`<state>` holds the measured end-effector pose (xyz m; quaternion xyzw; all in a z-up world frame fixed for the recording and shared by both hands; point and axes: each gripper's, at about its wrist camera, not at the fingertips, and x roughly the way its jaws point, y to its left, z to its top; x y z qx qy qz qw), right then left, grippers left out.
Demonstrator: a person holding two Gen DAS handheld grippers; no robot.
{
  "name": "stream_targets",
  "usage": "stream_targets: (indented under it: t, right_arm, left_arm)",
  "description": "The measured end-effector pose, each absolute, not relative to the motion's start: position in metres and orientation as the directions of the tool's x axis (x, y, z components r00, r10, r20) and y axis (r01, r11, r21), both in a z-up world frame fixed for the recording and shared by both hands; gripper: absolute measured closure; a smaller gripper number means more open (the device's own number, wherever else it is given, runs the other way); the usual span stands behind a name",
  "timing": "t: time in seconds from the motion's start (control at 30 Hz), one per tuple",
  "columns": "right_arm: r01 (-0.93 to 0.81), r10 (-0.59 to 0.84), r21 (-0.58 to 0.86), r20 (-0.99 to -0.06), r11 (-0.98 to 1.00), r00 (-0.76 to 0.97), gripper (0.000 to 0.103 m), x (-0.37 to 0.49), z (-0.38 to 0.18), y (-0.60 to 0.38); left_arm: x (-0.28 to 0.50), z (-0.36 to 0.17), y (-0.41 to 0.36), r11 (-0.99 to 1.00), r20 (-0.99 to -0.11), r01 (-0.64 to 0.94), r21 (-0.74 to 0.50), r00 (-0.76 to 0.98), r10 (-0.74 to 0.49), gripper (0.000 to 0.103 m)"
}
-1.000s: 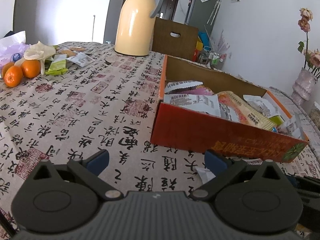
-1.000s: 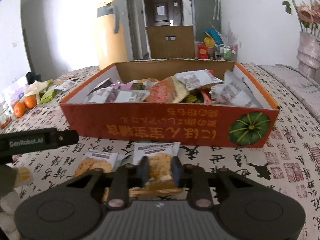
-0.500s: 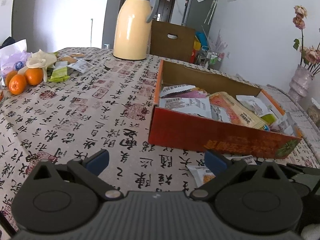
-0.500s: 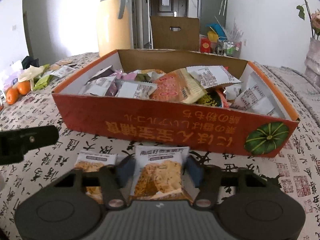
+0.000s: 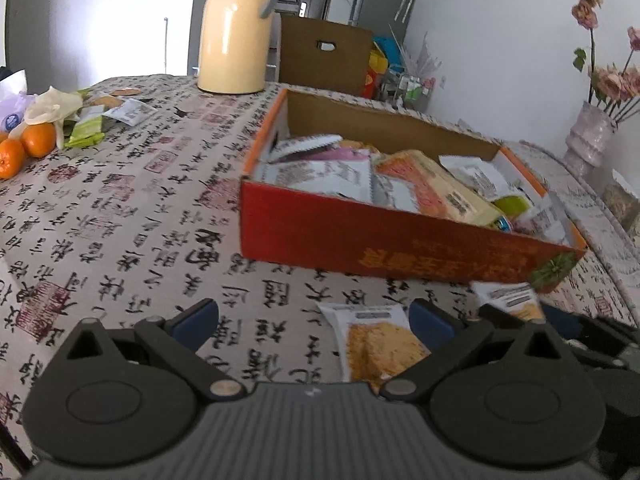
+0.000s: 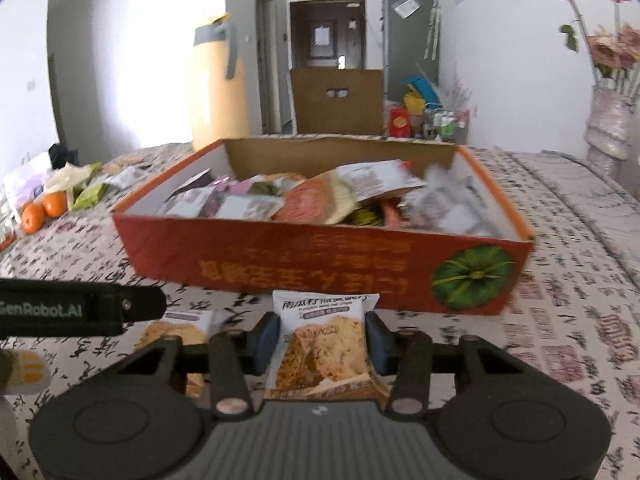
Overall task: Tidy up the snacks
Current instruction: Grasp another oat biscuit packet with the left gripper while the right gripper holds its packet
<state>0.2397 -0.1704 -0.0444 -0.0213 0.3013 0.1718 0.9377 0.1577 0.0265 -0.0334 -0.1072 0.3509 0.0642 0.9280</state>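
Note:
A red cardboard box (image 6: 320,264) (image 5: 380,240) full of several snack packets stands on the calligraphy tablecloth. My right gripper (image 6: 323,340) is shut on a white crisp packet (image 6: 324,344) and holds it just in front of the box; the same packet shows in the left wrist view (image 5: 512,300). A second crisp packet (image 5: 376,344) (image 6: 180,328) lies flat on the cloth to its left. My left gripper (image 5: 314,320) is open and empty, low over the cloth, with that second packet by its right finger.
A yellow thermos jug (image 5: 236,32) stands at the back of the table. Oranges (image 5: 38,140), a green packet (image 5: 86,134) and wrappers lie at the far left. A vase of flowers (image 5: 592,136) is at the right. A brown chair back (image 5: 324,56) is behind the table.
My right gripper opened around the crisp packet, then closed on its sides and lifted it. My left gripper drew back and rose, bringing the second packet into its view.

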Motion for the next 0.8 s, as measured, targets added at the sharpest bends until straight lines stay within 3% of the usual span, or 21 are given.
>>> stream_targets:
  t: [0.4,0.47,0.57,0.63,0.67,0.8]
  right_arm:
    - [-0.254,0.269,0.103,-0.527,0.962,0.806,0.058,0.230,-0.039,-0.227]
    - [-0.254,0.275,0.112,-0.526,0.961,0.805,0.058,0.230,-0.041,-0.231]
    - [-0.262,0.286,0.122,-0.525,0.957,0.802,0.058,0.228,-0.042,-0.233]
    - [-0.269,0.295,0.127,-0.522,0.955,0.800,0.058,0.226,-0.042,-0.233]
    - [-0.272,0.298,0.129,-0.521,0.954,0.800,0.058,0.226,-0.042,-0.234]
    - [-0.281,0.310,0.136,-0.515,0.950,0.799,0.058,0.224,-0.042,-0.233]
  left_arm:
    - [0.176,-0.050,-0.012,0.967,-0.735,-0.239,-0.093,0.672,0.096,0.000]
    - [0.179,-0.053,-0.016,0.966,-0.740,-0.250,-0.070,0.662,0.118,0.004]
    - [0.180,-0.053,-0.022,0.965,-0.735,-0.263,-0.025,0.659,0.160,0.018]
    - [0.178,-0.050,-0.025,0.967,-0.725,-0.253,-0.012,0.668,0.166,0.047]
    - [0.177,-0.049,-0.025,0.969,-0.724,-0.247,-0.021,0.672,0.156,0.056]
    - [0.174,-0.043,-0.025,0.970,-0.705,-0.240,-0.025,0.692,0.153,0.061]
